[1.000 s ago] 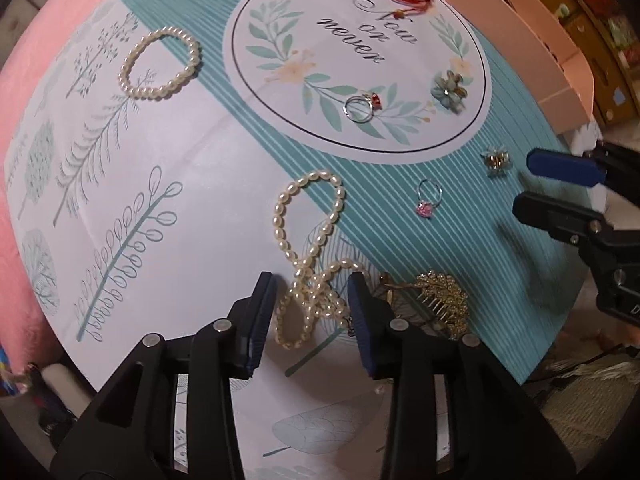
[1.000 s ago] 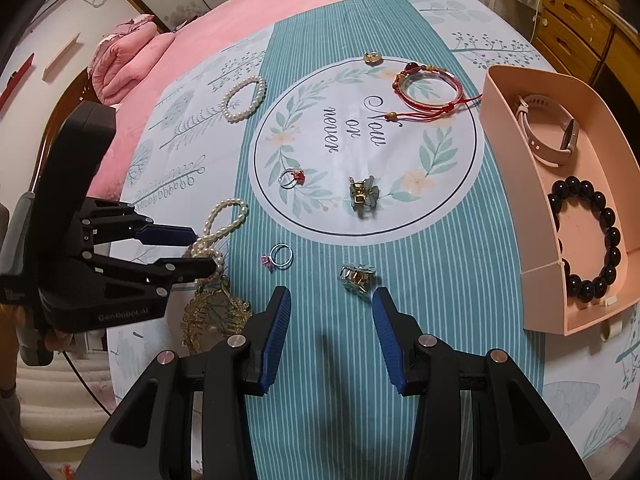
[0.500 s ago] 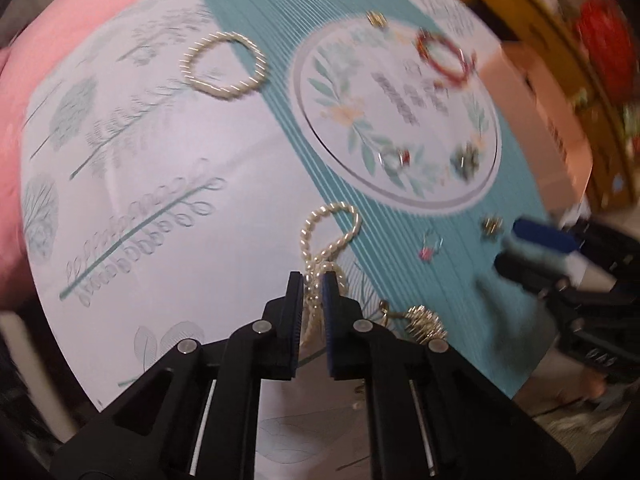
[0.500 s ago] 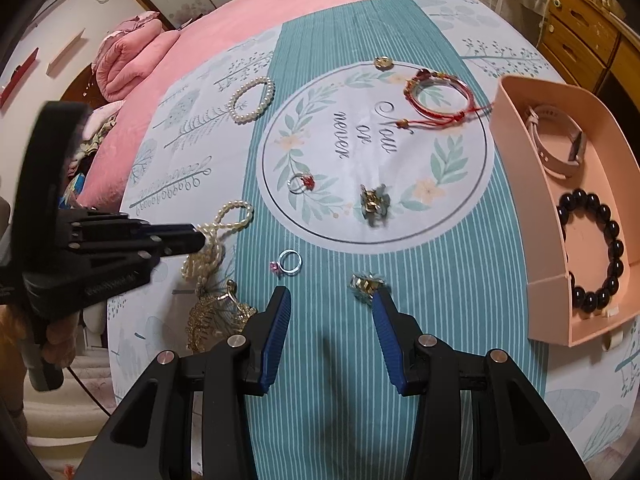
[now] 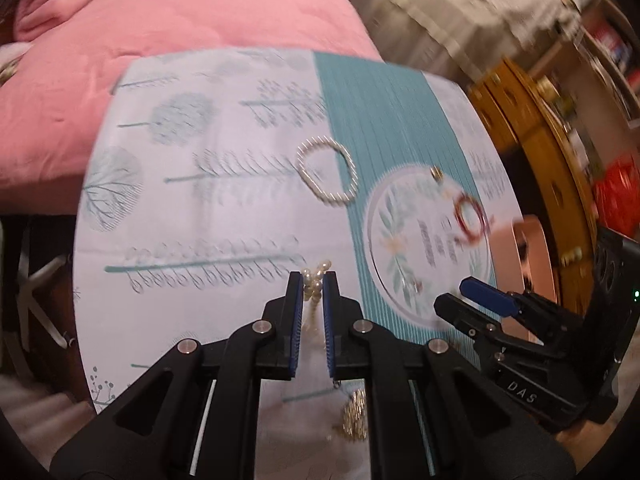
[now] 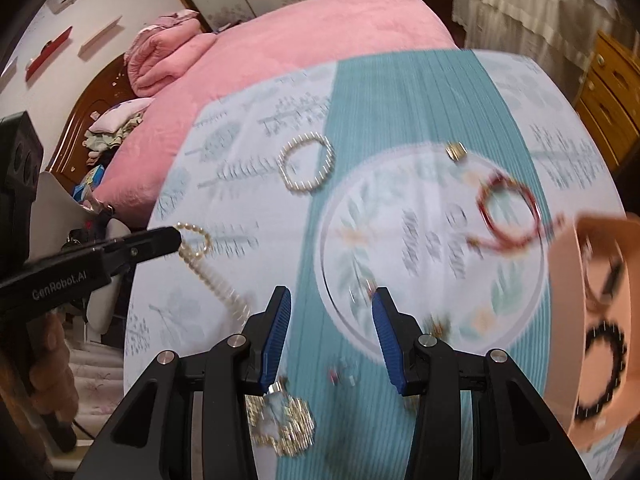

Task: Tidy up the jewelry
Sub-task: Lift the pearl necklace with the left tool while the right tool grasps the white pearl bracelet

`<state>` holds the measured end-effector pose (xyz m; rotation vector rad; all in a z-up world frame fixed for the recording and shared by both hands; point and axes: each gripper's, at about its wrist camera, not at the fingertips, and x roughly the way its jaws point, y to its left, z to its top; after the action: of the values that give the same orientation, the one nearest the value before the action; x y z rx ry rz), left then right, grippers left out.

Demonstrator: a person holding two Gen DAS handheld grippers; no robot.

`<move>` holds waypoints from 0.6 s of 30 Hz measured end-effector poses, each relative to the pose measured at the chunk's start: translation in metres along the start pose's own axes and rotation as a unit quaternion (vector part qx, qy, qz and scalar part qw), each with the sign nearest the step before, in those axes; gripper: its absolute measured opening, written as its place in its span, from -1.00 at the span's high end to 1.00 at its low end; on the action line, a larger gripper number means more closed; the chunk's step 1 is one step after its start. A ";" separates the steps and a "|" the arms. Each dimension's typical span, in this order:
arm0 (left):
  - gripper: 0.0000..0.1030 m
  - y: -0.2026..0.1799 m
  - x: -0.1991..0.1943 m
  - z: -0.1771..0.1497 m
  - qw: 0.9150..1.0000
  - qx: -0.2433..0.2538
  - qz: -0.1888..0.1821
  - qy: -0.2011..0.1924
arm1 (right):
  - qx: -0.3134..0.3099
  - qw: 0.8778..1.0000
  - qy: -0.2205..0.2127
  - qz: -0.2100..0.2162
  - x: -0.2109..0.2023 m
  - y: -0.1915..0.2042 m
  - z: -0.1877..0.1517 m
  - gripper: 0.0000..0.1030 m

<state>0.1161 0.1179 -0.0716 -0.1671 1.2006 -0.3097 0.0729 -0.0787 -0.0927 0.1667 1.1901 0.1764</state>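
Left gripper (image 5: 311,283) fingers clamped on the long white pearl necklace (image 6: 208,266), its strand trailing down to the teal-and-white printed cloth (image 6: 384,120). Right gripper (image 6: 330,308) fingers parted, empty. Lift until the strand clears, then carry smoothly to the pink plastic tray (image 6: 568,280).

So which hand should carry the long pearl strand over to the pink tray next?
Left. The left gripper is already shut on the pearl necklace, which hangs from it above the cloth. The right gripper is open and empty, though it sits nearer the pink tray.
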 end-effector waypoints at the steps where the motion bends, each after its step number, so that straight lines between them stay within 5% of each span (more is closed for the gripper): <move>1: 0.86 0.000 0.003 0.005 1.000 -0.005 0.004 -0.009 | -0.004 1.000 -0.001 0.000 0.004 0.003 0.008 0.17; 7: 0.86 0.011 0.002 0.021 0.999 -0.026 0.003 -0.043 | -0.014 1.000 -0.001 -0.001 0.037 0.013 0.063 0.17; 18: 0.86 0.033 0.011 0.019 0.998 -0.053 0.001 -0.046 | -0.022 0.998 0.033 -0.053 0.126 0.018 0.141 0.32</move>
<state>0.1420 0.1448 -0.0844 -0.2683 1.1262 -0.2340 0.2485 -0.0385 -0.1519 0.0588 1.2560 0.1155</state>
